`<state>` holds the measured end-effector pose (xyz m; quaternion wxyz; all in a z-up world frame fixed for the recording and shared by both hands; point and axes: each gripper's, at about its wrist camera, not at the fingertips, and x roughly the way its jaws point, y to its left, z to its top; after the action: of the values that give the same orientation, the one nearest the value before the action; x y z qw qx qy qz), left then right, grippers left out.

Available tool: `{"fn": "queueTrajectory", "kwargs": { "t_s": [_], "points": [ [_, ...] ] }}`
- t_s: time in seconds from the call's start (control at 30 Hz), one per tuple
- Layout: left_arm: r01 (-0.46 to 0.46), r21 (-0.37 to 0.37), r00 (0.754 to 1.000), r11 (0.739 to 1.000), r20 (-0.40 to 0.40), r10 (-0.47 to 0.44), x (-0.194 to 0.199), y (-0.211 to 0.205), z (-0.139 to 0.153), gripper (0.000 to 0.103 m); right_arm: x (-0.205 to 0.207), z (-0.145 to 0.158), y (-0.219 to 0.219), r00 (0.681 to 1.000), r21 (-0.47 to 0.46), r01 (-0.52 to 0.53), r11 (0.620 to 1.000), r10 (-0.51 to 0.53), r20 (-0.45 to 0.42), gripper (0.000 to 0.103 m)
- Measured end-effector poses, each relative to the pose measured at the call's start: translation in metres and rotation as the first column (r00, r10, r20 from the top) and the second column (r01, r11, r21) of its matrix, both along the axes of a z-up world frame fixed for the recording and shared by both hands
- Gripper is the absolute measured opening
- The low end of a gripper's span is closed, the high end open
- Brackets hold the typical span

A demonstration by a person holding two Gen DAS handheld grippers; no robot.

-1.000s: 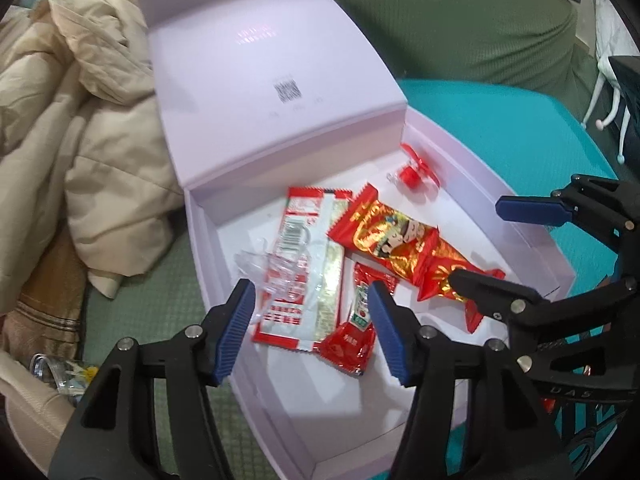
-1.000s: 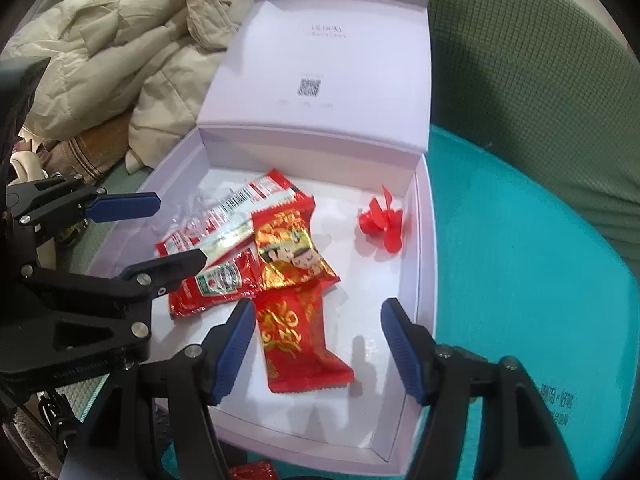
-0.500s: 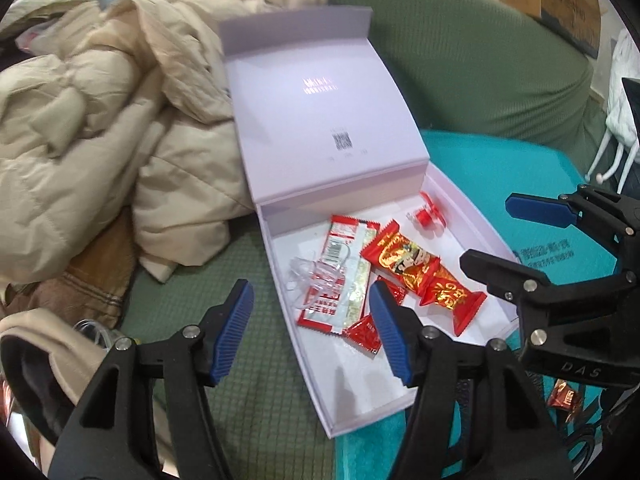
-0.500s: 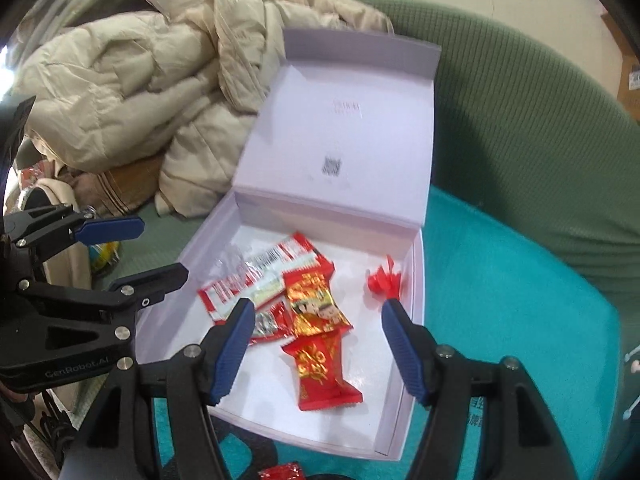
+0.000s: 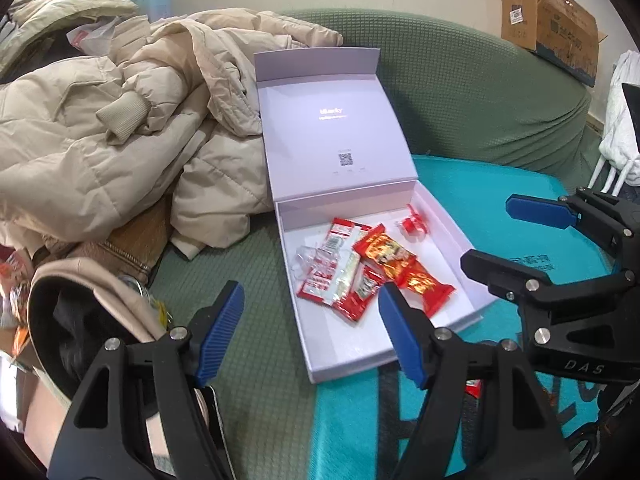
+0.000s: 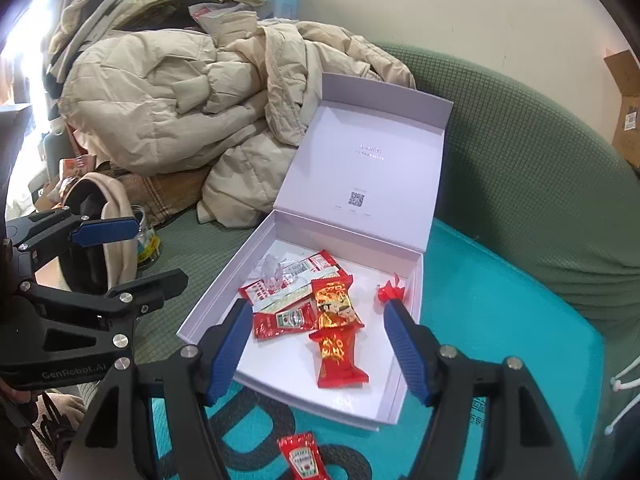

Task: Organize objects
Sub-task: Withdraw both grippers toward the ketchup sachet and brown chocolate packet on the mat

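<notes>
Both the left gripper [image 5: 310, 332] and right gripper [image 6: 316, 348] hover empty, jaws opening, above the box's [image 6: 208, 304] near edge. Red packets [image 6: 340, 344] lie inside; one ketchup sachet [image 6: 303, 456] lies outside, nearer.

both views are evenly lit by soft, fairly bright room light. in the right wrist view a blown-out white glare burns at the far left edge, well left of the open box lid [image 6: 370, 168]. the lid [image 5: 334, 128] shows a faint sheen around its printed logo. fisheye bending curves everything far from the lid, with black vignette corners. focus is sharp throughout; shadows are weak.
</notes>
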<state>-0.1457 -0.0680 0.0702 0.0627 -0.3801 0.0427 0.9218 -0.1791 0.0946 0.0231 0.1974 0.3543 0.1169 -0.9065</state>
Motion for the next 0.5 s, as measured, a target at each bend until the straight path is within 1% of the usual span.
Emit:
{"fn": "queueTrajectory", "kwargs": {
  "t_s": [0.1, 0.27, 0.5],
  "points": [
    [0.0, 0.013, 1.0, 1.0, -0.005, 0.0, 0.014, 0.006, 0.004, 0.069, 0.014, 0.006, 0.007, 1.0, -0.009, -0.009, 1.0, 0.009, -0.007, 0.069],
    [0.006, 0.003, 1.0, 1.0, -0.017, -0.006, 0.037, 0.019, 0.012, 0.069, 0.038, 0.012, 0.022, 1.0, -0.016, -0.011, 1.0, 0.011, -0.014, 0.069],
    [0.018, 0.026, 1.0, 1.0, -0.009, -0.018, 0.061, 0.032, 0.018, 0.069, 0.068, 0.018, 0.043, 1.0, -0.022, -0.007, 1.0, 0.007, -0.022, 0.069]
  ]
}}
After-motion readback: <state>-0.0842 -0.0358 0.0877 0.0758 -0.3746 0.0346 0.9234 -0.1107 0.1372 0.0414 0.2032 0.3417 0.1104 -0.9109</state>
